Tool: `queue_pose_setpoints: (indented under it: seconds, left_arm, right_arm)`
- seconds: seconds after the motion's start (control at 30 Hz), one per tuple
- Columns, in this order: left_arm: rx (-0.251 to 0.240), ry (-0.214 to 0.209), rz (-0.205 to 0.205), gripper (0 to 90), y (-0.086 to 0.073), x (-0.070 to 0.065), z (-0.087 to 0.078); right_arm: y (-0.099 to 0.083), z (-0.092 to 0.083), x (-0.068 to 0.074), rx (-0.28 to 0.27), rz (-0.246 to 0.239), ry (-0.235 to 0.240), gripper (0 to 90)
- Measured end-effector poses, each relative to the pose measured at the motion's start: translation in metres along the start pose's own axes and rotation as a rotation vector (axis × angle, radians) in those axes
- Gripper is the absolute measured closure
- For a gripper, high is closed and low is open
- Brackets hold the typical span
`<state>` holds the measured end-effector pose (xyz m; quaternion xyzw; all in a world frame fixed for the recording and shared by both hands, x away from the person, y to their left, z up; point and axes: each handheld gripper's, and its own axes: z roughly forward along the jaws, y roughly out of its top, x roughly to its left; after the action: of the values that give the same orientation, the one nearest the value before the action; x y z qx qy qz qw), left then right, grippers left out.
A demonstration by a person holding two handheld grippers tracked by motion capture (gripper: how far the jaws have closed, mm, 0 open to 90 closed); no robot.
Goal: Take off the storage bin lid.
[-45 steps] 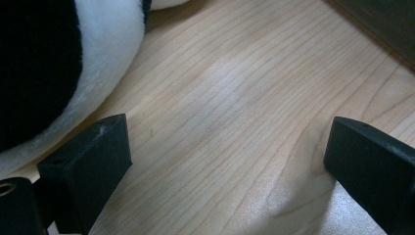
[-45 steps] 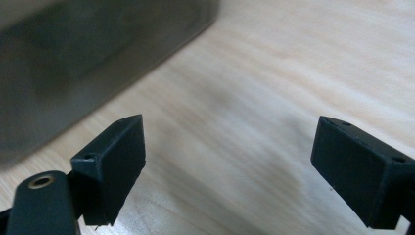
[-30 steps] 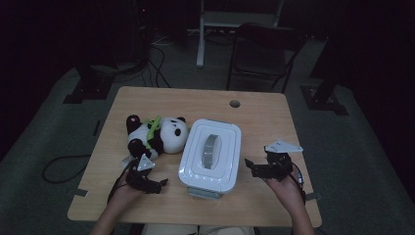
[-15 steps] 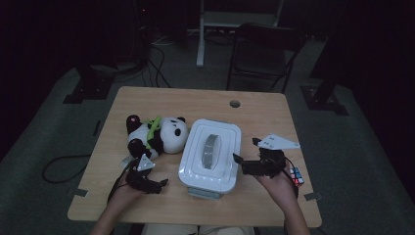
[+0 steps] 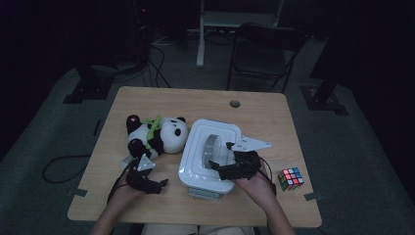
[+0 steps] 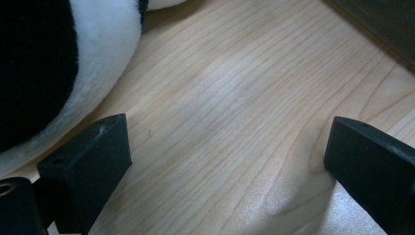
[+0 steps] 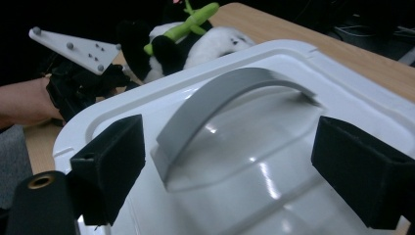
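We have our right hand-held gripper (image 5: 226,160) over the near end of the white box (image 5: 195,161), which sits in the middle of the counter (image 5: 274,122) just beside the toy panda (image 5: 156,134). Its jaws stand wide apart and hold nothing; in the right gripper view they frame the grey handle (image 7: 230,93) arching across the lid (image 7: 342,83). We judge this to be the approach: we are lining up to take the handle, not yet gripping it. Next we need to bring the jaws down either side of the grey arch, square to it, and close firmly before lifting, since a skewed grip could slip along the smooth curve. Our left hand-held gripper (image 5: 157,183) rests low on the counter near the panda, jaws also apart and empty. A puzzle cube (image 5: 291,178) lies well off to the right.
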<state>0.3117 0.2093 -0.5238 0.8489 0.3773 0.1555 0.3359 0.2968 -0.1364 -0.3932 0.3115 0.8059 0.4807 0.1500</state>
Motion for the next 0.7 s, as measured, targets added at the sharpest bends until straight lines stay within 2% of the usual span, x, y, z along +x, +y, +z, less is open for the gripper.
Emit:
queue_pose_setpoints:
  seconds: [0.13,0.17,0.2,0.27,0.4,0.5,0.57,0.63,0.7]
  left_arm:
    - [0.0,0.0,0.0,4.2,0.0,0.0,0.0]
    - [0.0,0.0,0.0,4.2,0.0,0.0,0.0]
    - [0.0,0.0,0.0,4.2,0.0,0.0,0.0]
    - [0.0,0.0,0.0,4.2,0.0,0.0,0.0]
    - [0.0,-0.001,0.001,4.2,0.0,0.0,0.0]
    - [0.001,-0.001,0.002,4.2,0.0,0.0,0.0]
    - [0.001,-0.001,0.002,4.2,0.0,0.0,0.0]
    - [0.001,-0.001,0.002,4.2,0.0,0.0,0.0]
    - [0.001,-0.001,0.002,4.2,0.0,0.0,0.0]
  right_arm:
    - [0.0,0.007,0.005,-0.016,-0.01,0.009,14.2]
    - [0.001,0.008,0.006,-0.017,-0.015,0.014,17.3]
    - [0.001,0.009,0.006,-0.003,-0.019,0.036,24.3]
    - [0.001,0.013,0.007,0.013,-0.019,0.056,22.9]
    - [0.0,0.019,0.011,0.018,-0.065,0.047,33.5]
    - [0.0,0.025,0.012,0.041,-0.072,0.06,35.2]
    - [0.0,0.029,0.011,0.054,-0.076,0.073,40.6]
    - [0.0,0.032,0.011,0.064,-0.074,0.091,41.8]
    - [0.0,0.032,0.011,0.066,-0.077,0.109,48.1]
